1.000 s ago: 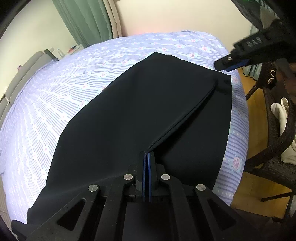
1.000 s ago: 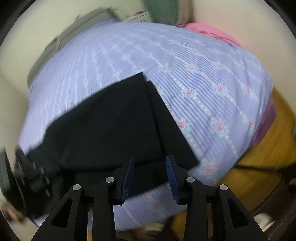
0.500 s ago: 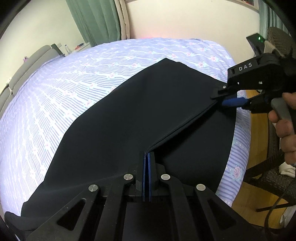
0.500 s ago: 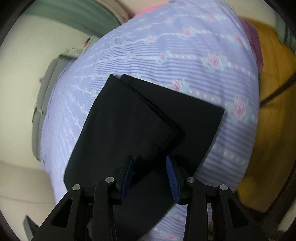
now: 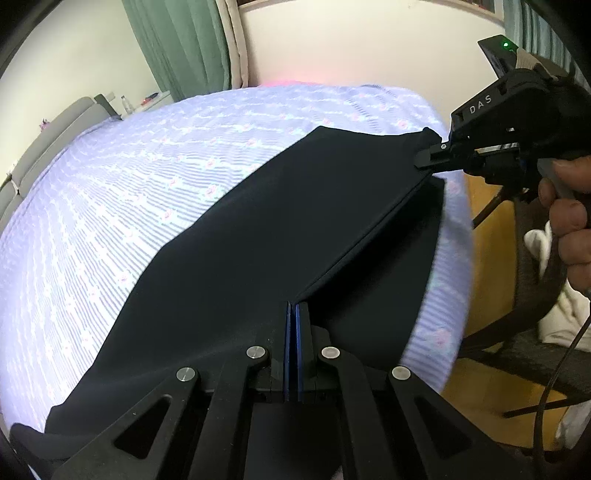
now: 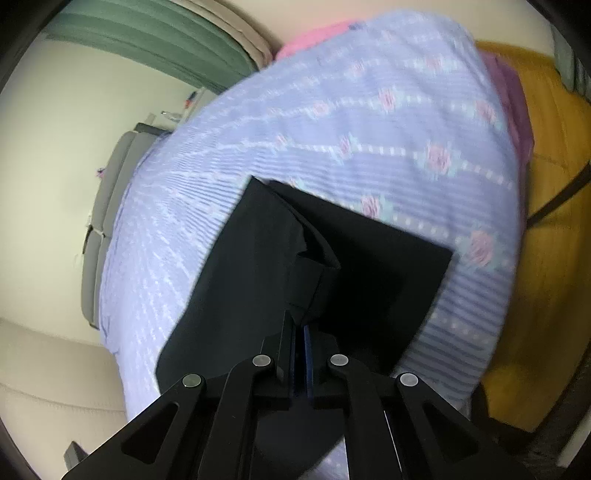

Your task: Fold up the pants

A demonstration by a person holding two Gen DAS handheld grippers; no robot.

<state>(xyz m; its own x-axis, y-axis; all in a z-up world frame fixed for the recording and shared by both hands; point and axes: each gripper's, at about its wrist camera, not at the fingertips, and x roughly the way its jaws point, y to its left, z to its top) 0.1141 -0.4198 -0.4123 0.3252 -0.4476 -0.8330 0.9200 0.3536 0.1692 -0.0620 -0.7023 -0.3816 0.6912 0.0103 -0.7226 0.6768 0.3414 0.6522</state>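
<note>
Black pants [image 5: 266,236] lie on a lilac floral bedspread [image 5: 110,192], one leg over the other. My left gripper [image 5: 293,314] is shut on the upper leg's near edge. My right gripper [image 5: 430,153] shows at the far right of the left wrist view, shut on the far corner of the same upper leg and lifting it. In the right wrist view my right gripper [image 6: 299,332] is shut on the pants [image 6: 240,258], whose hem bunches up at the jaws. The lower leg [image 6: 388,273] lies flat on the bedspread [image 6: 332,140].
The bed's edge runs along the right, with a wooden floor [image 5: 476,369] and a dark wicker chair [image 5: 528,332] holding white cloth beside it. Green curtains [image 5: 184,48] and a grey sofa [image 5: 48,140] stand beyond the bed. A pink sheet [image 6: 314,35] shows at the bed's far end.
My right gripper came down onto the upper leg's far corner, shut on it and lifted it. My left gripper stayed shut on the near edge and rose slightly.
</note>
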